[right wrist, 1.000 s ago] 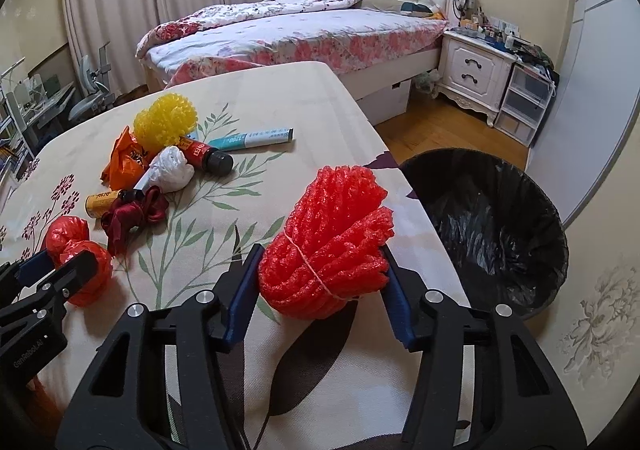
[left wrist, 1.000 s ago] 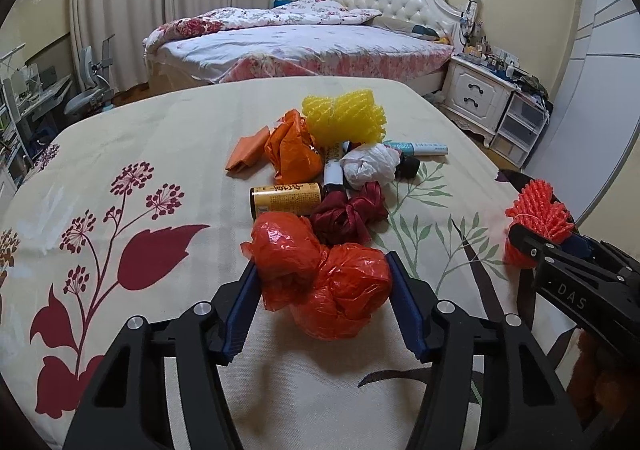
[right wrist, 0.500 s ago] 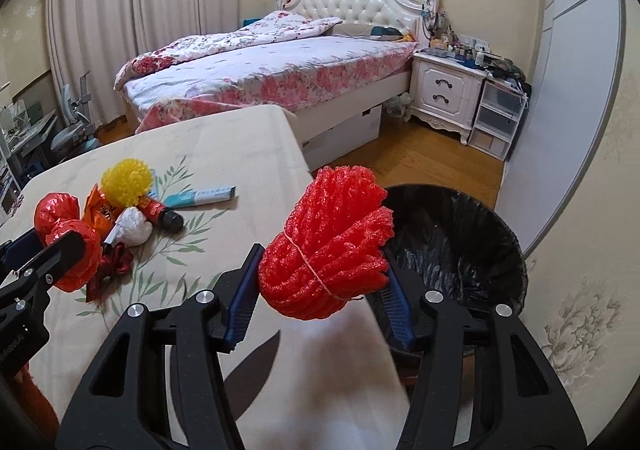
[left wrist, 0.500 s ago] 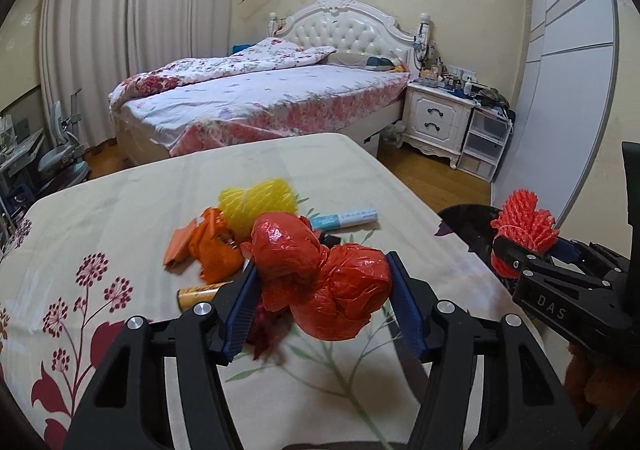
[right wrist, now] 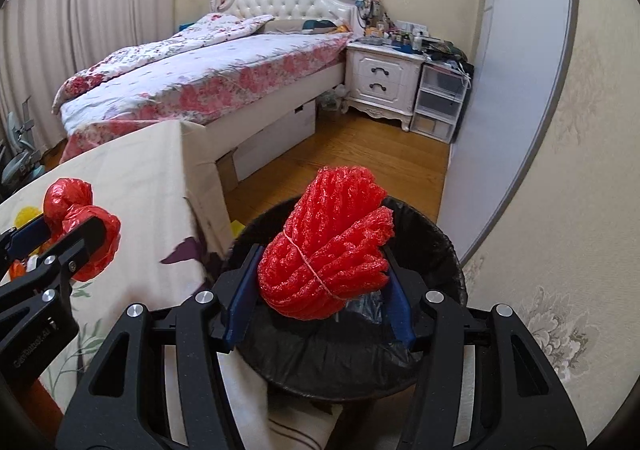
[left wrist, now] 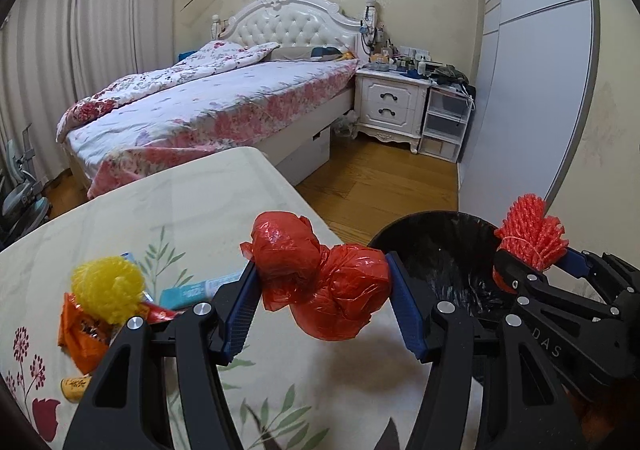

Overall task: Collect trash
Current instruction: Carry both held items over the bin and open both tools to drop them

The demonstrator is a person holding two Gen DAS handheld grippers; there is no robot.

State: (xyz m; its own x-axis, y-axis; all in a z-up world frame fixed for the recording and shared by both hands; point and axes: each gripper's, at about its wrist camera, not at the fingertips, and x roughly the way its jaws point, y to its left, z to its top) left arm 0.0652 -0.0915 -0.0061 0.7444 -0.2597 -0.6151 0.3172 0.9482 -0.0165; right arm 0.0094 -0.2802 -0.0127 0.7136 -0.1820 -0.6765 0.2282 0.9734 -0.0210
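Right wrist view: swung away from the table [right wrist: 132, 186] since a second ago and now over the black-lined bin [right wrist: 448, 250], where earlier only the floral cloth lay beneath — so a drop looks close, probably the next step. Left wrist view: carried the same way, off the litter pile and towards the table's right edge, bin [left wrist: 436, 246] now just beyond and to the right. Largest first: bin round, deep, lined with crinkled glossy black film, standing on the wood floor just right of the table. Table draped in smooth cream cloth printed with leaves and red flowers. Right gripper [right wrist: 320, 278] clamped on the red foam net [right wrist: 328, 246] — ribbed, spongy, folded into a bundle and tied with a thin band, hanging above the bin's mouth. Left gripper [left wrist: 324, 290] clamped on the red plastic bag [left wrist: 324, 282] — thin, shiny, wrinkled, knotted into two lumps, over the cloth, not yet over the bin. Left behind at near left on the cloth: yellow foam net [left wrist: 106, 286], orange wrapper [left wrist: 82, 338], pale blue tube [left wrist: 196, 290].
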